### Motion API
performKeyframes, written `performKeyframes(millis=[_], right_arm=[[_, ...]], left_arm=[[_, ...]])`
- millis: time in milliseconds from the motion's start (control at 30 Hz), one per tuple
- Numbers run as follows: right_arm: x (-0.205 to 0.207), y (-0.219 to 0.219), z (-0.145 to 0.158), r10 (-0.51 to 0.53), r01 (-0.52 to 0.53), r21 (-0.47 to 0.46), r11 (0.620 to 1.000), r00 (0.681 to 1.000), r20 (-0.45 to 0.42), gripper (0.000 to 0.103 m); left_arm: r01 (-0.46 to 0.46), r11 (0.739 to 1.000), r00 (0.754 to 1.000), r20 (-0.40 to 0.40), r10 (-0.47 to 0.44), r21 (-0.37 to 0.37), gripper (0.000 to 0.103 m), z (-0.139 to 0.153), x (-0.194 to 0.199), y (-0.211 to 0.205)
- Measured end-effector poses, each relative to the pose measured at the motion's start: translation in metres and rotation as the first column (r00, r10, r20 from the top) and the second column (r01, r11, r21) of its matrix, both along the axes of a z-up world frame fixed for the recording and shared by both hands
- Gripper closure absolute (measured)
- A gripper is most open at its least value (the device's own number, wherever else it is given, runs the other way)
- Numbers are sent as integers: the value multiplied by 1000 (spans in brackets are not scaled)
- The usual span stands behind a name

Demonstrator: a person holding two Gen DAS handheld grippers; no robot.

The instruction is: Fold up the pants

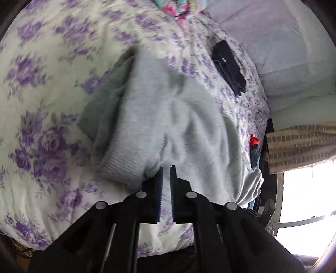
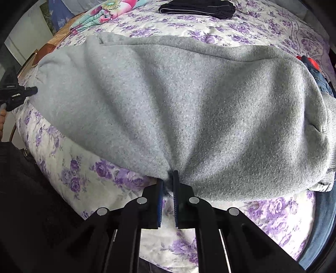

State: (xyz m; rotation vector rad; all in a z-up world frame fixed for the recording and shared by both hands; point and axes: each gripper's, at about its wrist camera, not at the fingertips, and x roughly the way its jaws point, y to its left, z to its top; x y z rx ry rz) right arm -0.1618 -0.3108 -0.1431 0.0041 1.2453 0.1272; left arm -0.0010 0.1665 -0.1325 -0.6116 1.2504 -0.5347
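Observation:
Light grey sweatpants (image 2: pixel 189 100) lie spread across a bed with a purple floral cover (image 2: pixel 88 180). In the left wrist view the pants (image 1: pixel 172 117) run away from me, ribbed cuff (image 1: pixel 126 159) near my fingers. My left gripper (image 1: pixel 166 168) is shut on the pants' near edge. It also shows at the far left of the right wrist view (image 2: pixel 31 90), at the pants' end. My right gripper (image 2: pixel 168 178) is shut on the pants' near edge, fabric bunched between the blue pads (image 2: pixel 160 191).
A folded dark garment (image 2: pixel 197 8) lies at the far side of the bed, also in the left wrist view (image 1: pixel 231 67). A colourful folded cloth (image 2: pixel 100 14) sits at the far left. Red and blue clothing (image 2: pixel 313 65) lies at the right. A window (image 1: pixel 304 189) is at the right.

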Motion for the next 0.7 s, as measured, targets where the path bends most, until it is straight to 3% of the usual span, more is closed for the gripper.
performKeyframes(millis=[133, 167, 233, 333, 367, 433, 500, 567, 700], right_arm=[[-4, 0, 32, -50, 47, 38, 998, 997, 62, 89], [-6, 0, 43, -73, 67, 64, 996, 993, 96, 89], [-7, -1, 60, -116, 101, 106, 989, 983, 141, 87], [-1, -5, 56, -192, 174, 141, 975, 973, 129, 85], [1, -6, 46, -219, 206, 131, 970, 971, 93, 82], [7, -14, 12, -240, 239, 85, 967, 971, -7, 75], [-2, -12, -2, -204, 202, 78, 976, 979, 22, 75], [-8, -11, 8, -196, 193, 86, 977, 980, 33, 75], [-40, -51, 53, -304, 254, 307, 917, 944, 129, 62]], left_arm=[[41, 997, 982, 179, -53, 70, 42, 44, -5, -17], [64, 995, 977, 196, -79, 83, 39, 46, -5, -26], [108, 985, 975, 180, -131, 133, 39, 33, 1, -40], [80, 968, 985, 132, -114, 236, 45, -2, 11, -43], [64, 969, 988, 125, -96, 239, 51, -9, 14, -42], [51, 974, 986, 145, -85, 223, 52, -10, 14, -39], [50, 974, 986, 143, -83, 223, 52, -10, 13, -39], [51, 971, 988, 132, -84, 234, 52, -8, 13, -41], [-7, 980, 996, 92, -12, 200, 52, 2, 12, -38]])
